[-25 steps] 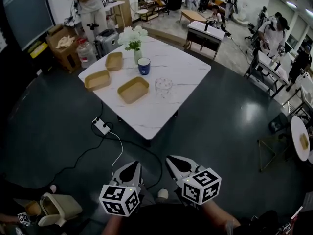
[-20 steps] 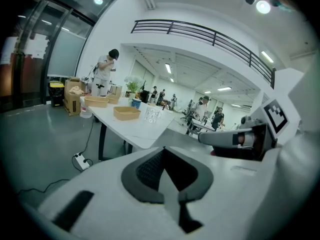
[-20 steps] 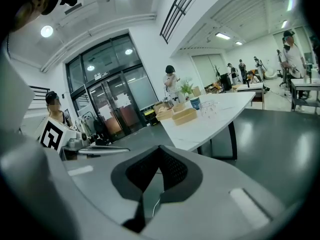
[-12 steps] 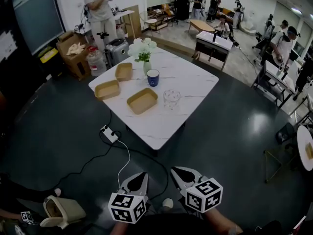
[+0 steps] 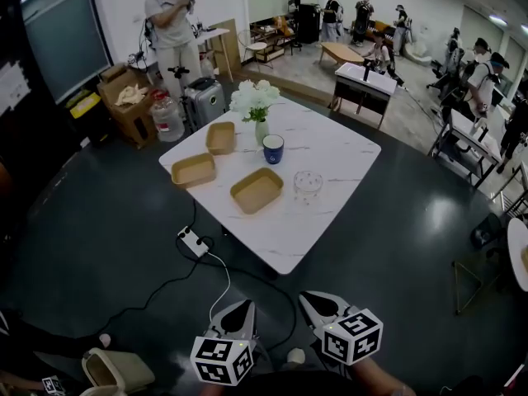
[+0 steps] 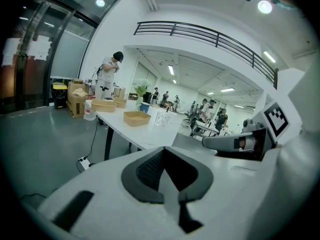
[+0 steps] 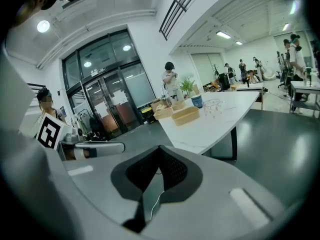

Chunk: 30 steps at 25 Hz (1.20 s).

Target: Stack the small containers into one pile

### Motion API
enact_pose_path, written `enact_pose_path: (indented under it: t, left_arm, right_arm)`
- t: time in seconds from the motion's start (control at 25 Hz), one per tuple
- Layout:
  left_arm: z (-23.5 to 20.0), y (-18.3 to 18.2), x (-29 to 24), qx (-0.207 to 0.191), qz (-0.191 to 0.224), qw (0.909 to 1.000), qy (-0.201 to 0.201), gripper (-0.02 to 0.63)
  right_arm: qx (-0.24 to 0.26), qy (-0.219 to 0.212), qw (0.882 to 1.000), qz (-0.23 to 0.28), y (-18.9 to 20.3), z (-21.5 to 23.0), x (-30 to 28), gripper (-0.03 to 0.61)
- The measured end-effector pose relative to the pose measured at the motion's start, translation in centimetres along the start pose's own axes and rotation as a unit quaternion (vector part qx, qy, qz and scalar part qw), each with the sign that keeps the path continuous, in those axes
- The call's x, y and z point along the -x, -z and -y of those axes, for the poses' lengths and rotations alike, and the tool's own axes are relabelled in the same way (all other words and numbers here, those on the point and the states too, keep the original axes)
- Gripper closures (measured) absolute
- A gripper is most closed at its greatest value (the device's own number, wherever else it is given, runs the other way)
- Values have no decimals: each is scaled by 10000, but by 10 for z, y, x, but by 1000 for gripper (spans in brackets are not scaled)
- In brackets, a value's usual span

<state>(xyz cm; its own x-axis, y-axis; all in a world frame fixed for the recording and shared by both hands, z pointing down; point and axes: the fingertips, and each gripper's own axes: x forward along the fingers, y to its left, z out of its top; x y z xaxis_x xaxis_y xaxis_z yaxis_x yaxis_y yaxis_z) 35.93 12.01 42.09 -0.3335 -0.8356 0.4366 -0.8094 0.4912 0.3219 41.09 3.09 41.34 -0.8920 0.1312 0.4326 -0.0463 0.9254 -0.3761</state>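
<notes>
Three shallow tan containers lie apart on a white marble table (image 5: 330, 151): one near the middle (image 5: 256, 190), one at the left edge (image 5: 193, 170), one further back (image 5: 220, 137). The left gripper view shows them far ahead, the nearest (image 6: 136, 118) beside a glass. In the right gripper view the nearest container (image 7: 185, 115) sits in front of the other two. My left gripper (image 5: 239, 310) and right gripper (image 5: 313, 300) hang side by side over the dark floor, well short of the table. Both are shut and hold nothing, as the left gripper (image 6: 164, 150) and the right gripper (image 7: 160, 149) show in their own views.
Also on the table are a blue mug (image 5: 273, 148), a clear glass (image 5: 308, 186) and a vase of white flowers (image 5: 256, 101). A power strip (image 5: 195, 241) and its cable lie on the floor before the table. A person (image 5: 173, 23), a suitcase (image 5: 203, 97) and a cardboard box (image 5: 130, 97) stand behind.
The table sits lower and further right in the head view than a second ago. Both grippers have sunk towards the bottom edge and stay shut.
</notes>
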Motion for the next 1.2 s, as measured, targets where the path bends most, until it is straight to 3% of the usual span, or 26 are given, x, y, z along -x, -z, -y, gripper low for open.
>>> enact_pose_path:
  t: [0.8, 1.08, 1.2]
  left_arm:
    - [-129, -63, -26, -211, 63, 9993, 287, 620]
    - [-150, -70, -38, -143, -57, 9983, 560, 620]
    - [-152, -72, -49, -287, -113, 9972, 686, 620]
  right_arm:
    - [41, 301, 9994, -189, -48, -24, -142, 580]
    - [22, 515, 9983, -271, -48, -30, -171, 580]
    - [-23, 606, 9978, -284, -46, -29, -179, 580]
